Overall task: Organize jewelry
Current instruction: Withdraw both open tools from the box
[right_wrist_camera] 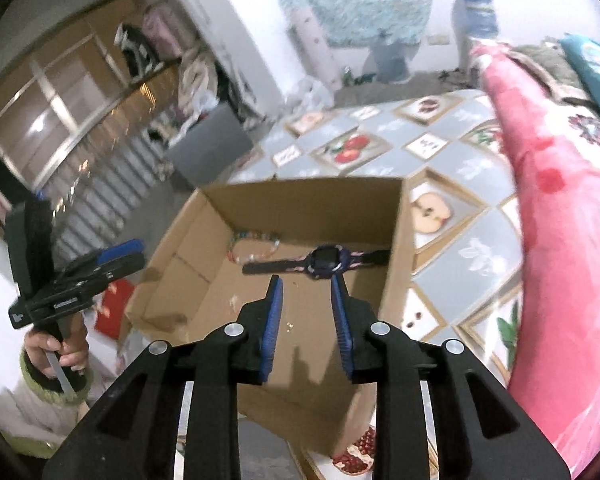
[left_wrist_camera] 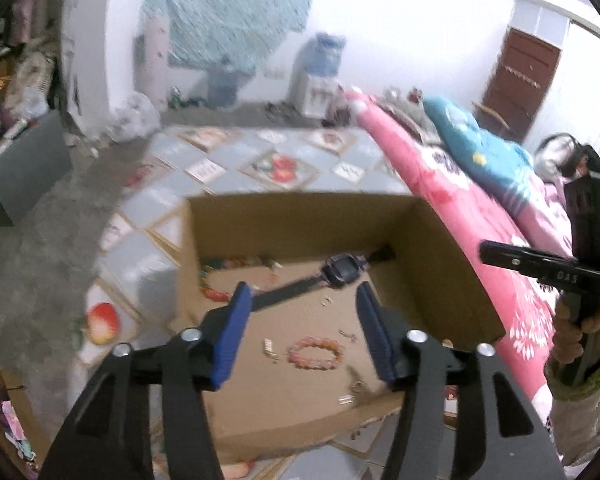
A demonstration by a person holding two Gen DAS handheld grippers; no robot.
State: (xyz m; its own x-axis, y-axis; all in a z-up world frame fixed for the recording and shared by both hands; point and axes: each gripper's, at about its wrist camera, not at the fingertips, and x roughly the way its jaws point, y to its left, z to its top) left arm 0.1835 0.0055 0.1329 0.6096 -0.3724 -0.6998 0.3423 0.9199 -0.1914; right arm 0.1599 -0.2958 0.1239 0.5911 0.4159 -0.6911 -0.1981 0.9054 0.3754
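A: Container check. Open cardboard box (left_wrist_camera: 440, 248) stands on the fruit-patterned mat (left_wrist_camera: 204, 168), just beside the pink bed cover (left_wrist_camera: 440, 184).

B: Contents, left wrist view: dark smartwatch (left_wrist_camera: 342, 270) lying flat toward the back wall, strap stretched across the floor of the box. Multicoloured bead necklace (left_wrist_camera: 220, 276) in the back left corner. Pink bead bracelet (left_wrist_camera: 315, 353) nearer the front, apart from the watch. A few small metal pieces (left_wrist_camera: 270, 350) scattered around the bracelet; too small to identify.

A: Claws?

B: Left claw (left_wrist_camera: 300, 332) over the box, blue pads well apart, nothing between them; bracelet shows in the gap but lies on the box floor below. Right claw (right_wrist_camera: 306, 316) also above the box, pads apart by a narrower gap, nothing gripped; watch lies beyond its tips.

A: Right wrist view?

B: Watch and necklace at the back of the box; image blurred. A hand (right_wrist_camera: 58, 350) grips the left tool's handle.
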